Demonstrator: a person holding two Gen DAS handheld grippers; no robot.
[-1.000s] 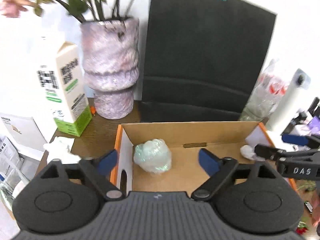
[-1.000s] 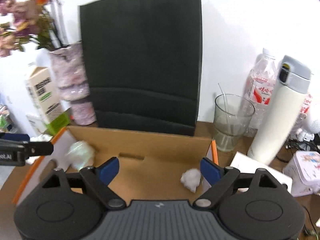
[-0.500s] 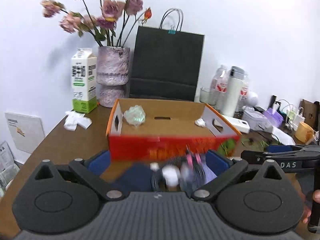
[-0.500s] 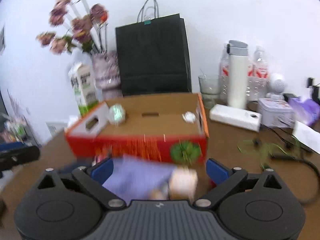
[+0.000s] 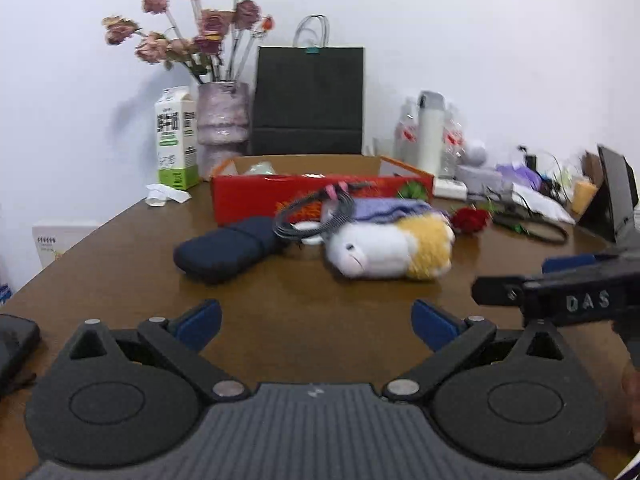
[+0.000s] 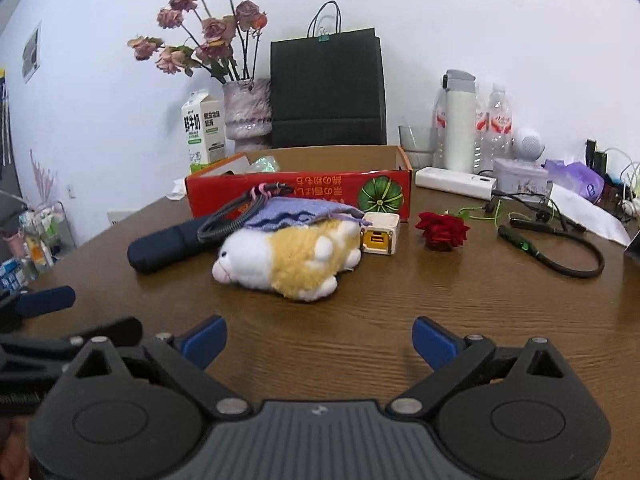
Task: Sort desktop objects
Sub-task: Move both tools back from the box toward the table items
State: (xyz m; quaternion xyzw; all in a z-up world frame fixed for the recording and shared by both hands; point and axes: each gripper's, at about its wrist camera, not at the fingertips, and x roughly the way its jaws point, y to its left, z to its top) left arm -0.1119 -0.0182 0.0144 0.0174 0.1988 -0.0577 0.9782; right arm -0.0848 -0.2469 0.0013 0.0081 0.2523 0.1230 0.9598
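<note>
A red cardboard box [image 6: 300, 194] [image 5: 320, 194] stands open at the back of the brown table, with crumpled wads inside. In front of it lie a white-and-yellow plush toy [image 6: 290, 256] [image 5: 390, 250], a lilac knitted cloth [image 6: 298, 212], a navy pouch [image 5: 226, 248] [image 6: 168, 246], a coiled grey cable [image 5: 316, 216], a white charger cube [image 6: 380, 234] and a red rose [image 6: 442, 230]. My left gripper [image 5: 316, 322] and my right gripper [image 6: 318, 340] both stand open over bare table, well short of these things, nothing between the jaws.
A black paper bag [image 6: 328, 92], a vase of dried roses [image 6: 246, 114] and a milk carton [image 6: 202, 132] line the back wall. Bottles, a white flask [image 6: 458, 120], a power bank [image 6: 454, 182], tins and cables crowd the right side. A black phone [image 5: 16, 344] lies at the left edge.
Both grippers have pulled back from over the box interior to low over the near table. The plush toy, pouch and cable, unseen a second ago, now lie well ahead of them.
</note>
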